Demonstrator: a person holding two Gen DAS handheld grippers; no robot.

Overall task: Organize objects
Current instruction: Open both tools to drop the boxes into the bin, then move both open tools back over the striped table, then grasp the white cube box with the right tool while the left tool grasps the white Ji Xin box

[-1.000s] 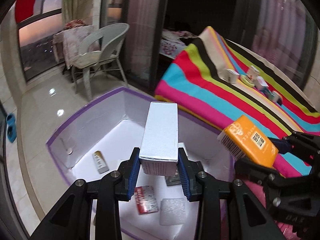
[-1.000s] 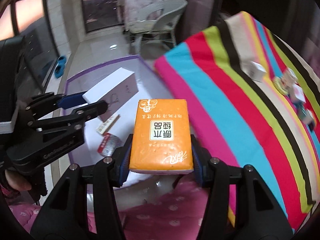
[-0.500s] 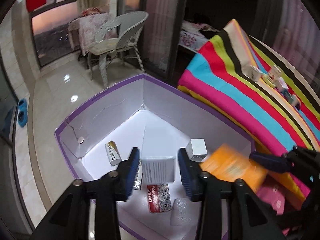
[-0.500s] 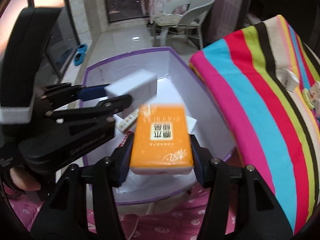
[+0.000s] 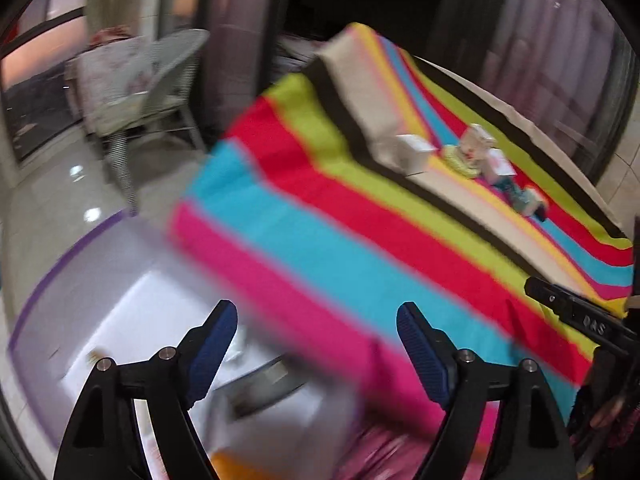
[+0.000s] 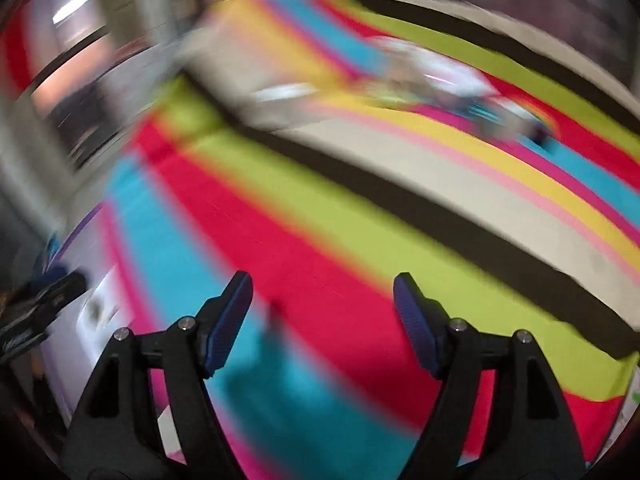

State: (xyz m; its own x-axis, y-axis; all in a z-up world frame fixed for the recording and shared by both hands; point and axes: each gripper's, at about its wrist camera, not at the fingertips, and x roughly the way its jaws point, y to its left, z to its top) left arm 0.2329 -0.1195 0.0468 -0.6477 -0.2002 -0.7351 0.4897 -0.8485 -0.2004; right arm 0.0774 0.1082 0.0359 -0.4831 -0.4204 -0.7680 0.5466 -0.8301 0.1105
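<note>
My left gripper is open and empty over the near edge of the striped bed cover. Below it lies the white storage box with a purple rim, its contents blurred; an orange patch, probably the orange pack, shows at the bottom edge. My right gripper is open and empty above the striped cover. Several small boxes sit far up the bed, blurred in the right wrist view. Part of the right gripper shows in the left wrist view.
A white wicker chair stands on the tiled floor beyond the box. Dark windows and curtains are behind the bed. A pink patterned cloth lies by the near side of the box.
Both grippers have opened and let go: the white box and the orange pack dropped into the storage box. Both grippers have swung right and up toward the bed, with heavy motion blur.
</note>
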